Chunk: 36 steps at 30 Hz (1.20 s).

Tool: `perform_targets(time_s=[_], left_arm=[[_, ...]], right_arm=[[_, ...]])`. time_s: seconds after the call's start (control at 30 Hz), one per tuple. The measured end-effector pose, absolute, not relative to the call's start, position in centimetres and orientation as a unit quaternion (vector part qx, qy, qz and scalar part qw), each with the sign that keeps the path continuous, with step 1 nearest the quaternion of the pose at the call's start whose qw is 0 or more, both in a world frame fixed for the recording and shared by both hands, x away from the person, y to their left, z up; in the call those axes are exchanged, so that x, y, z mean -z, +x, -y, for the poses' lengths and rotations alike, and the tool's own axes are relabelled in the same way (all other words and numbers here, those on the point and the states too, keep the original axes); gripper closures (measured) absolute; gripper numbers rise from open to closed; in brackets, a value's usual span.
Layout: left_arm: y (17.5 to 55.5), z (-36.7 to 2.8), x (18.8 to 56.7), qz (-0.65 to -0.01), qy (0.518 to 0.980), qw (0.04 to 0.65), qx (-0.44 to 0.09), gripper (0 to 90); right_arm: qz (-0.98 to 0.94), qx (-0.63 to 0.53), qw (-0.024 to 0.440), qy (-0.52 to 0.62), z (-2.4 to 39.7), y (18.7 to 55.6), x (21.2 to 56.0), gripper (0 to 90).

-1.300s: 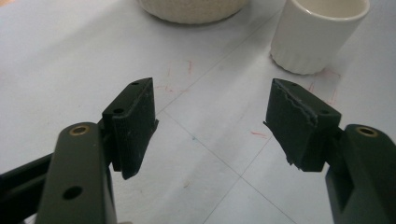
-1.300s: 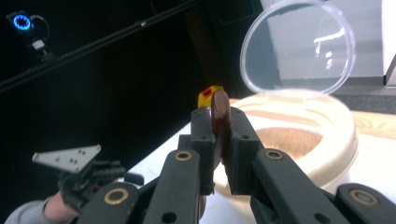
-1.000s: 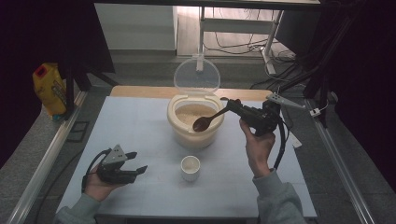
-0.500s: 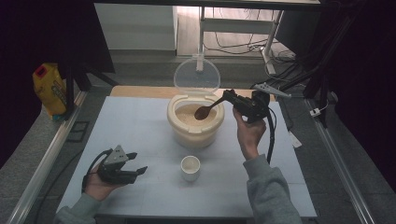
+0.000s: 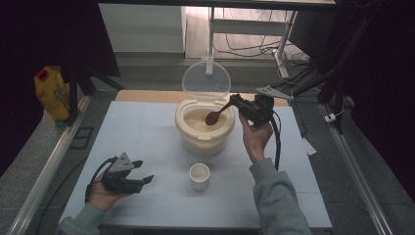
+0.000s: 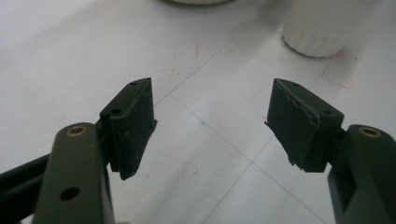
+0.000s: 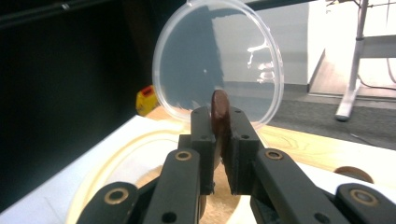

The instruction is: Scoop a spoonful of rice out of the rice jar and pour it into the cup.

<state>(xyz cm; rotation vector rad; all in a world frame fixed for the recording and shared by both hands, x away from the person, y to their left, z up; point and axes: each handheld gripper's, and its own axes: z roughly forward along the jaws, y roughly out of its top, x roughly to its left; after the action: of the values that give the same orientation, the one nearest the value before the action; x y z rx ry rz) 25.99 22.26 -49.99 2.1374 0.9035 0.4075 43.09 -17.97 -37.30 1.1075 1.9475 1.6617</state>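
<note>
A cream pot [image 5: 188, 134] stands at mid-table with its clear round lid [image 5: 206, 78] tipped up behind it; pale tan contents fill the inside. My right gripper [image 5: 236, 101] is shut on the handle of a brown wooden spoon [image 5: 215, 116], whose bowl hangs over the pot's opening. In the right gripper view the spoon [image 7: 219, 109] stands edge-on between the pads of the right gripper [image 7: 219, 140], with the lid [image 7: 217, 56] behind it and the pot's rim [image 7: 107, 163] below. My left gripper [image 5: 142, 172] rests open at the table's front left with nothing between its pads [image 6: 135, 121].
A small white cup [image 5: 199, 175] stands in front of the pot and shows at the top right of the left gripper view [image 6: 322, 28]. A yellow bottle [image 5: 51, 93] sits off the table's left edge. The table [image 5: 147, 127] carries a white mat.
My right hand has carried the spoon left and farther back, from beside the pot's right rim to over it. The left gripper has stayed where it was.
</note>
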Motion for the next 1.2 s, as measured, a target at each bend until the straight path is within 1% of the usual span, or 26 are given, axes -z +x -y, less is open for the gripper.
perform_targets(time_s=[0.4,0.7,0.93,1.2], left_arm=[[25.6,-23.3,50.5,-0.377,0.826,0.388,-0.159,28.4],[25.6,-23.2,50.5,-0.377,0.825,0.389,-0.16,28.1],[25.6,-23.1,50.5,-0.376,0.827,0.386,-0.16,28.1],[25.6,-23.1,50.5,-0.374,0.828,0.386,-0.16,28.1]], right_arm=[[-0.7,-0.567,0.181,0.396,17.9,43.5,37.8,83.2],[-0.71,-0.557,0.167,0.397,17.2,43.7,38.2,83.3],[-0.713,-0.551,0.125,0.415,16.5,43.9,39.0,83.4],[-0.701,-0.56,0.063,0.437,15.6,44.0,39.8,83.4]])
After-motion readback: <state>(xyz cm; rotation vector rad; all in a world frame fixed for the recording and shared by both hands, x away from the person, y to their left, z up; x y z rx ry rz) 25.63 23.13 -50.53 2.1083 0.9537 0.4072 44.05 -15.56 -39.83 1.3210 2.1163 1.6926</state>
